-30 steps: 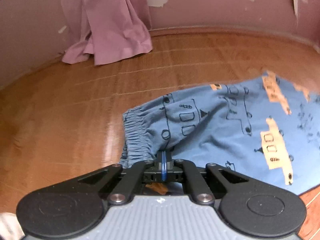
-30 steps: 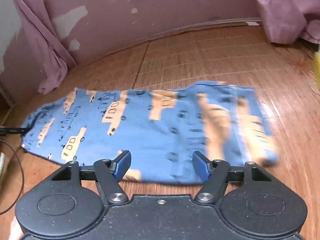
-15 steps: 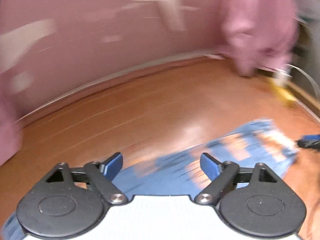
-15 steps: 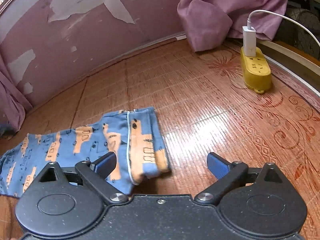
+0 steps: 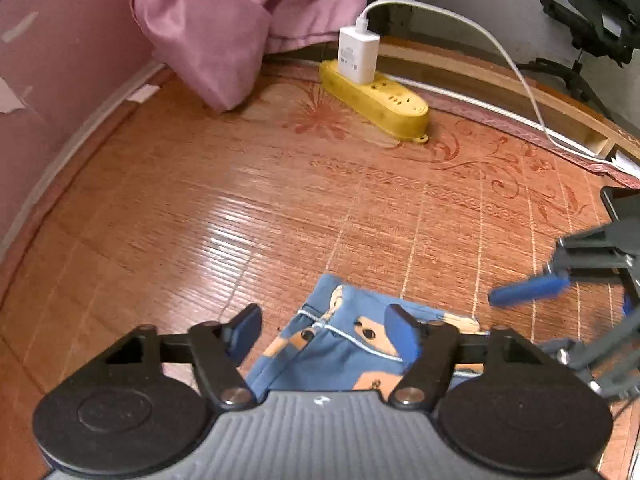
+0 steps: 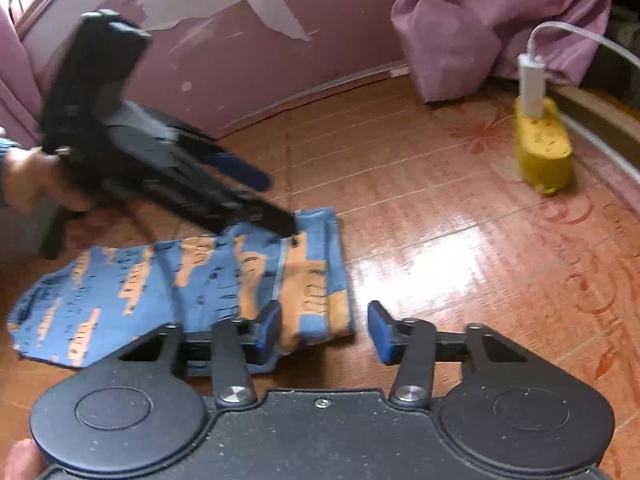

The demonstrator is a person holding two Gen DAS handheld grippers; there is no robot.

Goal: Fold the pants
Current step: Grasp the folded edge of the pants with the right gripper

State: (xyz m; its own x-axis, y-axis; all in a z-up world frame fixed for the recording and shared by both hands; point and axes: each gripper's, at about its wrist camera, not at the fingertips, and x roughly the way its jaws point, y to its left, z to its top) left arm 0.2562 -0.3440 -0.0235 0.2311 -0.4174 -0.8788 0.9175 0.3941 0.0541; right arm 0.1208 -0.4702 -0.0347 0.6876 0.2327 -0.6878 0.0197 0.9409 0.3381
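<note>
You are working on a reddish woven mat (image 5: 280, 208) that covers the floor up to a pink wall (image 6: 224, 64) with peeling paint. A pink curtain (image 5: 224, 12) hangs down onto the mat at the far side, just beside a yellow power strip (image 5: 376, 98).

The pants (image 6: 168, 280), blue with orange vehicle prints, lie flat on the mat, well short of the power strip. In the right wrist view they stretch from the left edge of the picture to a folded end nearest the power strip, with a pale seam line running across that end.

Your left gripper (image 5: 322, 330) sits low over that same end of the pants. Its jaws are apart, the blue pads on either side of the cloth, and nothing is pinched between them. In the right wrist view it shows as a blurred black shape, held by your left hand (image 6: 28, 176), reaching in over the far edge of the pants.

Your right gripper (image 6: 324, 332) is at the near corner of the folded end, on the side towards the power strip. Its jaws are also spread: the left pad overlaps the cloth's edge, the right pad is over bare mat.

A white charger (image 5: 358, 54) is plugged into the power strip, and its white cable (image 5: 500, 52) arcs away from it.
</note>
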